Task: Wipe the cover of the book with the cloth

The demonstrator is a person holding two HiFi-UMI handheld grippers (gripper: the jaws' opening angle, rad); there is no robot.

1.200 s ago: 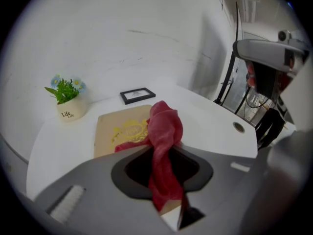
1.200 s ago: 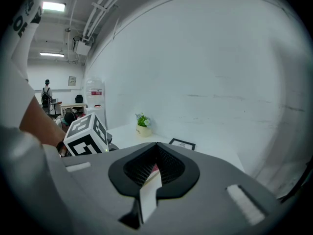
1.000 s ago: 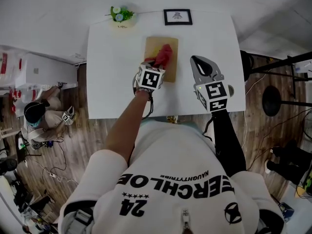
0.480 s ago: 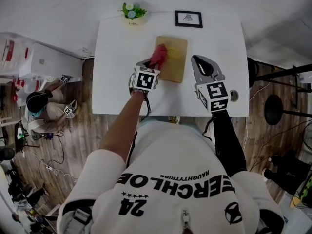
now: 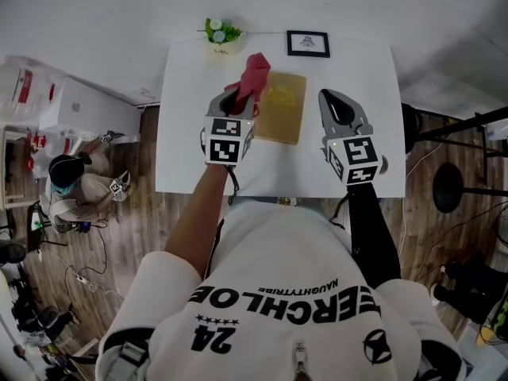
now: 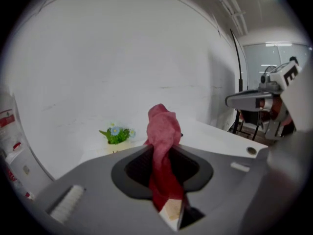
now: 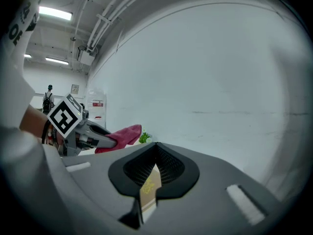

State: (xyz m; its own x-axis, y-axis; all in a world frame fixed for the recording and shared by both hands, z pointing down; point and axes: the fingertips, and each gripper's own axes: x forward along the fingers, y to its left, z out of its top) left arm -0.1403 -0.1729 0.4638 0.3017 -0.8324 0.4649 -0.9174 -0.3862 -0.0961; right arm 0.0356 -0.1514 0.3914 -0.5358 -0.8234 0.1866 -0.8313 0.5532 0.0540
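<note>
The one flat tan book (image 5: 282,105) lies near the middle of the single white rectangular table (image 5: 190,117), its cover facing up and bare. At its far left corner the one crumpled red cloth (image 5: 251,78) stands up out of the left gripper (image 5: 240,96), whose jaws are closed tight on it; whether the cloth touches the book cannot be told. The right gripper (image 5: 335,100), the second of the two, hovers just right of the book, jaws pressed together with nothing between them. Along the table's far edge stand one small pot of green leaves and pale flowers (image 5: 221,32) and one black-framed picture (image 5: 308,44), both apart from the book. On the wooden floor to the left a person (image 5: 67,185) crouches
</note>
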